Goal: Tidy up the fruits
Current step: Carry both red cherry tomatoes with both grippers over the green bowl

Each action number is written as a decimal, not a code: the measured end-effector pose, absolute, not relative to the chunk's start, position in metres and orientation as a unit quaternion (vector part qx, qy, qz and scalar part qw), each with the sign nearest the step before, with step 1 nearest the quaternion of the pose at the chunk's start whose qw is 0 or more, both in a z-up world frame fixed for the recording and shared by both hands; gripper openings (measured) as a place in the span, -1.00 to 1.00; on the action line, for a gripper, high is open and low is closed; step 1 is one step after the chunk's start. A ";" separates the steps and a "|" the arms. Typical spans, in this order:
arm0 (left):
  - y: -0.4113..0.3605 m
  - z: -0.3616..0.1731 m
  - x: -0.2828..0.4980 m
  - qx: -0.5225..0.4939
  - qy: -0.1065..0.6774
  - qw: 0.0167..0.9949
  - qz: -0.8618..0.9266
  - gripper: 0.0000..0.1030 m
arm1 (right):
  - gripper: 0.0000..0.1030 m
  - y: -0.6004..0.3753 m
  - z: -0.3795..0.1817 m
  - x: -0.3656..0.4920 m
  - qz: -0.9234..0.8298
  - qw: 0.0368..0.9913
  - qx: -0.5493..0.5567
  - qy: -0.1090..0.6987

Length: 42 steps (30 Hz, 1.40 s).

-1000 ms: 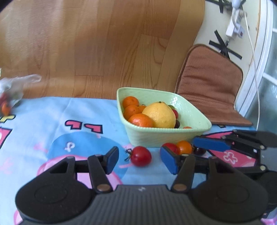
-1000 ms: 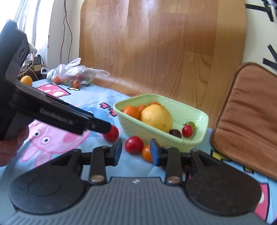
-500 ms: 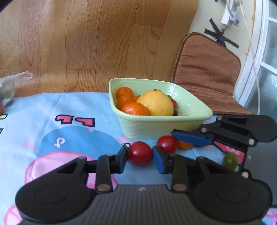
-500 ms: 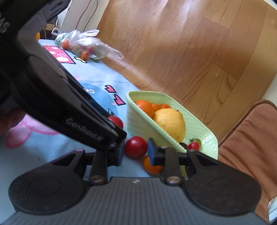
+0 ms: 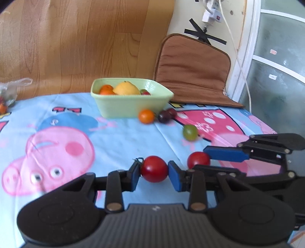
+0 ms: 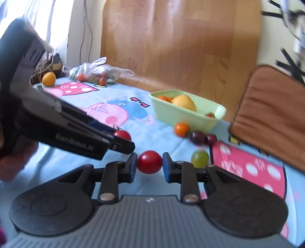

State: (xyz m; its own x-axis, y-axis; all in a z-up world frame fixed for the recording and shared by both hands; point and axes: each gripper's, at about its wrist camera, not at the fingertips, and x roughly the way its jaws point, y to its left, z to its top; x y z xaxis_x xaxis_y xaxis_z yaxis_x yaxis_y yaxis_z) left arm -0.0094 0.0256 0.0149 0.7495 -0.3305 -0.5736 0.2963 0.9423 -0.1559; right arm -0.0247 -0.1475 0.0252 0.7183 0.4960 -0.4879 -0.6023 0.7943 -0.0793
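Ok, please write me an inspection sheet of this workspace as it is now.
Surface: cartoon-print cloth.
Job's things: green bowl with oranges and a yellow fruit; orange tomato, two dark fruits and a green one loose beside it.
Clutter: plastic bag of fruit; lone yellow fruit.
Grippers: left hand-held gripper shut on a red tomato; right hand-held gripper shut on another red tomato.
Cables: white cord and plug on wall.
Surroundings: brown cushion, wood panel.
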 end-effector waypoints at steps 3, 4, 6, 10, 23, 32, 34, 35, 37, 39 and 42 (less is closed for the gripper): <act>0.023 0.006 -0.018 -0.034 0.307 0.937 -0.160 -0.35 | -0.39 -0.152 0.020 -0.035 0.294 0.921 -0.107 0.231; 0.020 0.004 -0.021 -0.022 0.299 0.941 -0.158 -0.34 | -0.39 -0.152 0.017 -0.036 0.291 0.921 -0.105 0.236; 0.014 0.005 -0.022 -0.004 0.297 0.943 -0.150 -0.33 | -0.38 -0.153 0.010 -0.036 0.288 0.924 -0.094 0.235; 0.009 0.005 -0.025 0.014 0.293 0.946 -0.140 -0.31 | -0.35 -0.152 0.009 -0.034 0.281 0.926 -0.087 0.238; 0.015 0.005 -0.025 0.004 0.292 0.947 -0.131 -0.14 | -0.34 -0.157 0.005 -0.032 0.293 0.915 -0.056 0.273; 0.016 0.005 -0.024 -0.001 0.293 0.947 -0.133 -0.07 | -0.33 -0.162 0.005 -0.028 0.297 0.913 -0.044 0.277; 0.014 0.005 -0.024 0.002 0.292 0.947 -0.134 -0.08 | -0.33 -0.164 0.005 -0.027 0.300 0.911 -0.035 0.279; 0.014 0.005 -0.025 0.003 0.292 0.947 -0.134 -0.13 | -0.33 -0.165 0.005 -0.026 0.302 0.911 -0.030 0.280; 0.014 0.004 -0.025 0.001 0.291 0.947 -0.135 -0.21 | -0.33 -0.165 0.005 -0.026 0.303 0.910 -0.027 0.281; 0.015 0.004 -0.025 -0.001 0.291 0.947 -0.137 -0.27 | -0.34 -0.165 0.005 -0.026 0.303 0.910 -0.028 0.281; 0.015 0.004 -0.026 -0.001 0.290 0.947 -0.138 -0.29 | -0.35 -0.165 0.005 -0.027 0.301 0.911 -0.032 0.280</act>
